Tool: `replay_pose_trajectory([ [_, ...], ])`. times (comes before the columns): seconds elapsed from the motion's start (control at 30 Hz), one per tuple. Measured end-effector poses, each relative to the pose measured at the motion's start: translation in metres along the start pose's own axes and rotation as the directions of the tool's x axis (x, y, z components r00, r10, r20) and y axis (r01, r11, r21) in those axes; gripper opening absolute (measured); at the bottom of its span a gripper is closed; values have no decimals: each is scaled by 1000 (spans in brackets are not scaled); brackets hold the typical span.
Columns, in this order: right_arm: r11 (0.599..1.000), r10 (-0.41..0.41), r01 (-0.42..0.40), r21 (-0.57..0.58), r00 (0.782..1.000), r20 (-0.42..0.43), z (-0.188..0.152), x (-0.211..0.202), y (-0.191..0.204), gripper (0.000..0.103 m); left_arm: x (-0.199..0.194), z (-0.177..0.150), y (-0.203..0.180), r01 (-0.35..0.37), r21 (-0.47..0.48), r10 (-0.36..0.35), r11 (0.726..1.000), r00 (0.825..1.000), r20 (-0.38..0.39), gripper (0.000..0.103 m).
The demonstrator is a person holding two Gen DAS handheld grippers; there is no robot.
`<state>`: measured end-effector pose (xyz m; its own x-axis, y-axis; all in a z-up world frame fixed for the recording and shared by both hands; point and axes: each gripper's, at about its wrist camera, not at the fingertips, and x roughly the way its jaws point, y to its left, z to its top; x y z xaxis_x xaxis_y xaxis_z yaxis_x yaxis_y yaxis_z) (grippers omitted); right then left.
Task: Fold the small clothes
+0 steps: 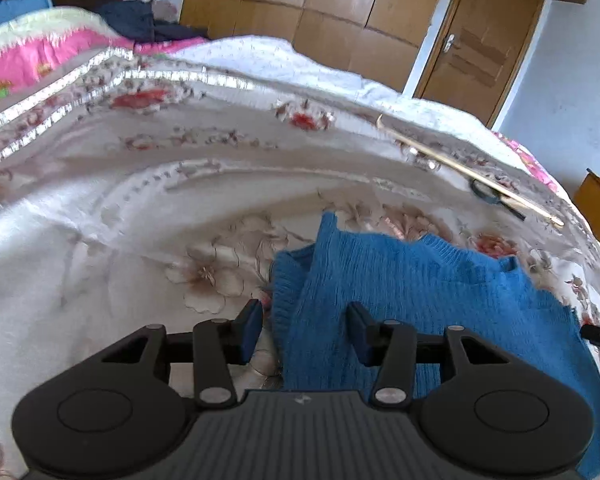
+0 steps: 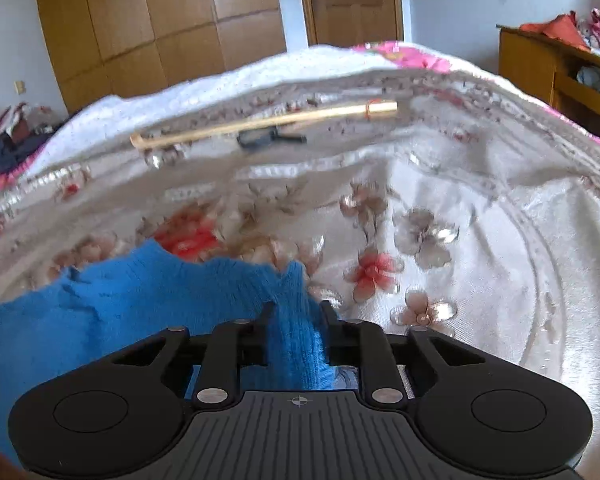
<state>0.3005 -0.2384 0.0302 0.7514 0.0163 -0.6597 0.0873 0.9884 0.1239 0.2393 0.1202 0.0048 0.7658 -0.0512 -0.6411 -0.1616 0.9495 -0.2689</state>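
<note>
The blue knit sweater (image 1: 420,304) lay rumpled on the floral bedspread (image 1: 140,240) between my two grippers, spread crosswise from one to the other rather than away from me. My left gripper (image 1: 306,330) had its jaws spread wide, hovering over the sweater's left edge where a ribbed sleeve or hem bunched up; cloth sat between the jaws but they were not closed on it. My right gripper (image 2: 296,334) had a thick fold of the sweater's right edge running up between its jaws, which looked closed onto the knit. The right side seemed secured, so I judged the next move turned on the left jaws closing on their edge. A thin wooden stick (image 2: 260,124) lay well apart, toward the far side.
</note>
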Motion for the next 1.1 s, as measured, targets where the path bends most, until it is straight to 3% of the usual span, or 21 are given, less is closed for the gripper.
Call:
replay_pose_trajectory([
  [0.13,995,72,-70,-69,997,16,-9,-18,21,26,-15,-3,-9,19,42,-21,999,999,47,58],
  [0.27,983,135,-137,-124,991,-23,-21,-19,41,25,-5,-12,-12,-20,67,20,998,1000,5,58],
  [0.4,988,95,-105,-111,991,-93,-31,2,35,24,-3,-22,3,-32,6,32,999,999,-10,60],
  [0.5,991,95,-102,-81,991,-91,-29,1,30,20,-10,-25,4,-49,16,49,999,999,-4,60],
  [0.6,990,85,-91,-108,994,-64,-30,-14,37,26,-12,-25,7,-54,4,54,999,999,-10,60],
  [0.77,978,167,-172,-119,985,-48,-41,-40,47,26,-25,-27,9,-68,-21,68,997,998,-17,60],
  [0.9,970,190,-200,-139,979,-79,-57,-46,57,26,-42,-33,6,-77,6,77,997,997,4,60],
  [0.97,972,159,-175,-154,981,-114,-62,-39,62,28,-42,-36,3,-81,44,82,996,996,-25,60],
  [1.1,975,174,-186,-123,980,-97,-57,-52,61,28,-41,-40,4,-96,66,100,993,993,-59,60],
])
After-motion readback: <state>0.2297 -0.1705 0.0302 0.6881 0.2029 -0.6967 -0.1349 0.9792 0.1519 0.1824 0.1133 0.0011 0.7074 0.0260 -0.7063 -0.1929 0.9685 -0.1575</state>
